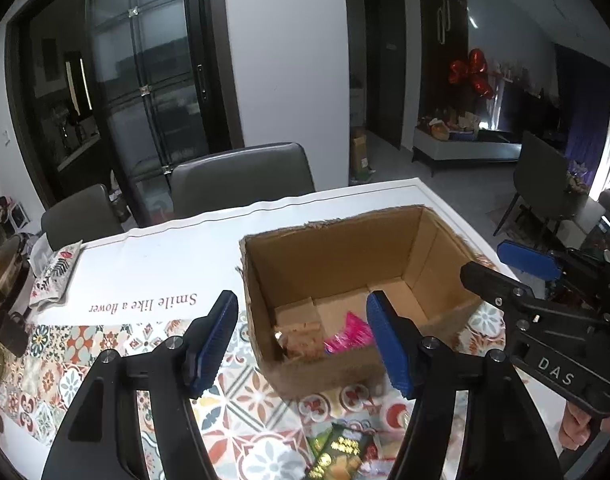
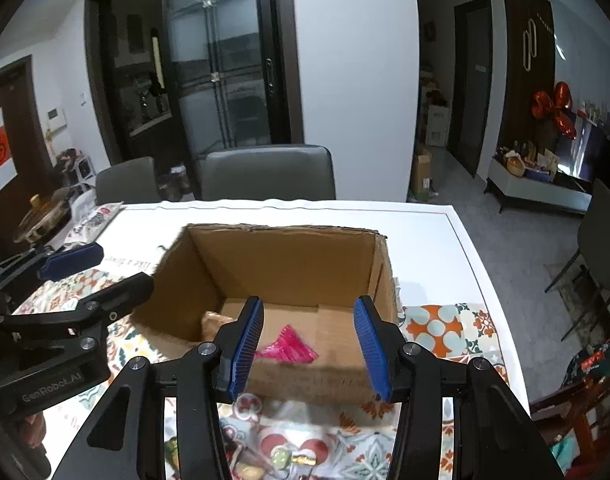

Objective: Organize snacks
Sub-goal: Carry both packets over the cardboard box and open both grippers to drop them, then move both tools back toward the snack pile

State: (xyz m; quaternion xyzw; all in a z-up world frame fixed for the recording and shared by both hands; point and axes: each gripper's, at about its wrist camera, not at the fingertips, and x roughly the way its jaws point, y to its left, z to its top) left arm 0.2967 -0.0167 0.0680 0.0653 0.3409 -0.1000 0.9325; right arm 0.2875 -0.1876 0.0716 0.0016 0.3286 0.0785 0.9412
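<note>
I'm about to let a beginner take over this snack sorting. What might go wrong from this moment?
1. The right gripper and left gripper hover open and empty close beside each other at the cardboard box; reaching together, they might collide.
2. The box's ragged near wall could catch a finger and drag the box.
3. Loose snacks lie under the grippers at the table's near edge; a careless sweep could push them off.

— What do I have behind the surface (image 2: 445,248)?
— Two grey chairs (image 2: 267,172) pushed up to its far edge, and dark glass doors (image 2: 221,80) behind them.
— And off to my right?
— Red heart balloons (image 2: 555,114) above a low cabinet (image 2: 541,188), plus a patterned cloth (image 1: 105,344) covering the surface.
</note>
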